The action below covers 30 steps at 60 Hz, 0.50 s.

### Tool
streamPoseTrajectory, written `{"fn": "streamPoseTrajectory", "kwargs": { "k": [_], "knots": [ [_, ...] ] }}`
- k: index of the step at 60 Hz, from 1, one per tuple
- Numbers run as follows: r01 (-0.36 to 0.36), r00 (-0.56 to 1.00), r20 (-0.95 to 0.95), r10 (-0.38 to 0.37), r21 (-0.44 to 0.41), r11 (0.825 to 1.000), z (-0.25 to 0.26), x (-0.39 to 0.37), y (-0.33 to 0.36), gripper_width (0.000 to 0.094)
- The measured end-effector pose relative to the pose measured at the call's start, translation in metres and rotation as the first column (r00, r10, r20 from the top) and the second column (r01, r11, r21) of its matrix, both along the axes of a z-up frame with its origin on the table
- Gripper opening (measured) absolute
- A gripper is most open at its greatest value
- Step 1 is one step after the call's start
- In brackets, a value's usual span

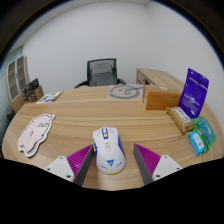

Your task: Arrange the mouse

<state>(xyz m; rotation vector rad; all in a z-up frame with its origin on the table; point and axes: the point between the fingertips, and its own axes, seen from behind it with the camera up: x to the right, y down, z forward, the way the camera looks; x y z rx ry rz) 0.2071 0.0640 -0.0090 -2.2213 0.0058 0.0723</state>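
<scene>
the gripper [108,165] sits nearest the camera, its two fingers spread wide, each with a magenta pad [80,158] on its inner face, and nothing is pressed between them. the mouse [108,146] rests on the wooden desk [100,112] between the fingertips and just ahead of them, with a gap showing at either side. it is white and rounded, with a dark scroll wheel on its midline and small blue markings on its back; the end nearest the camera dips down between the fingers. to the left of the mouse lies a pale pink-and-white mat shaped like a cartoon animal [34,133], flat on the desk and well apart from the mouse. on the right side of the desk stands a brown cardboard box [162,96]; whether anything is in it cannot be told. just beside it stands a purple packet [195,88], upright, and nearer the camera lie a few small teal and green packets [198,134]. beyond the desk there is a black office chair [101,71] against a white wall, and a shelf unit [17,82] stands to the far left, its contents too small to make out.
</scene>
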Motion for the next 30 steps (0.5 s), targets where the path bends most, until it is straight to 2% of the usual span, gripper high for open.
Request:
{"fn": "streamPoseTrajectory", "kwargs": {
  "k": [8,12,14,17,30],
  "knots": [
    [0.016,1.000,0.006,-0.016,0.006,1.000,0.000,0.014,0.025,0.0818],
    [0.023,1.000,0.003,-0.023,0.008,1.000,0.000,0.019,0.036,0.0776],
    [0.025,1.000,0.003,-0.025,0.006,1.000,0.000,0.020,0.039,0.0723],
    [0.033,0.999,0.001,-0.033,-0.001,0.999,-0.001,0.022,0.043,0.0572],
    [0.068,0.997,-0.033,-0.068,-0.021,0.997,-0.002,0.023,0.042,0.0365]
  ]
}}
